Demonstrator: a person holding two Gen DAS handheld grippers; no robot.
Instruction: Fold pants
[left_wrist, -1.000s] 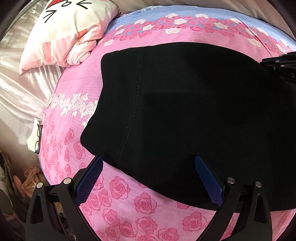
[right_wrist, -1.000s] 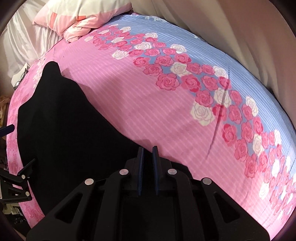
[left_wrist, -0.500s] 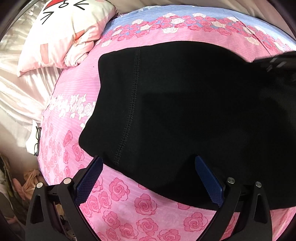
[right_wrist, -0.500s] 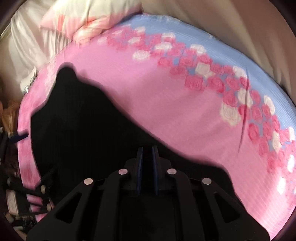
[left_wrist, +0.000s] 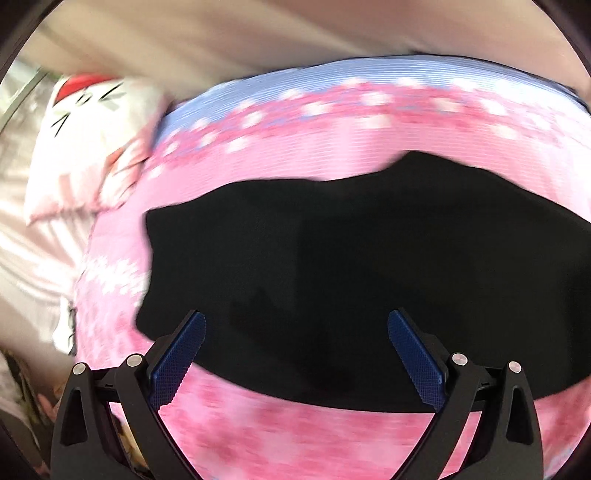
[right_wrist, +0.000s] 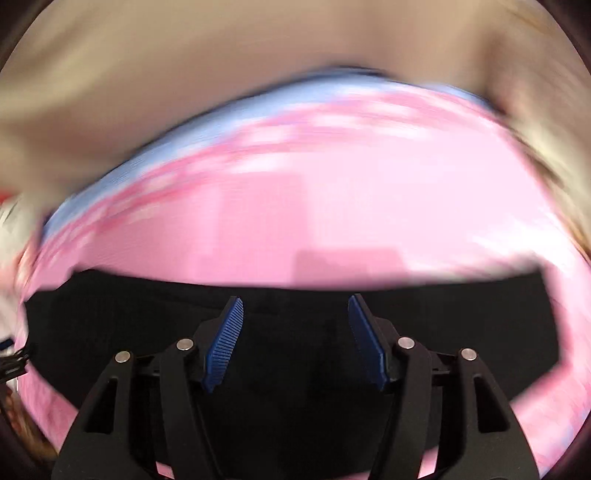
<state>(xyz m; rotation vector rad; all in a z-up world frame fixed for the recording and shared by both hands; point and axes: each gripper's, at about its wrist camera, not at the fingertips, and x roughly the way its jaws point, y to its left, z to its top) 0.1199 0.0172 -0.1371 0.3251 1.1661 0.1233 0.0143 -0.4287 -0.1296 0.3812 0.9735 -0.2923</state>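
Observation:
The black pants (left_wrist: 351, 266) lie folded flat on the pink rose-print bedsheet (left_wrist: 295, 435). They also fill the lower half of the right wrist view (right_wrist: 295, 354). My left gripper (left_wrist: 296, 321) is open and empty, hovering over the pants' near edge. My right gripper (right_wrist: 295, 306) is open and empty, above the pants just short of their far edge. Both views are motion-blurred.
A white and pink cat-face pillow (left_wrist: 92, 140) lies at the bed's far left. Beige curtain or wall (right_wrist: 258, 74) runs behind the bed. Bare pink sheet (right_wrist: 314, 206) lies beyond the pants.
My right gripper has opened and let go of the pants, which now lie as a flatter, narrower band. Both grippers have swung, tilting their views up toward the wall.

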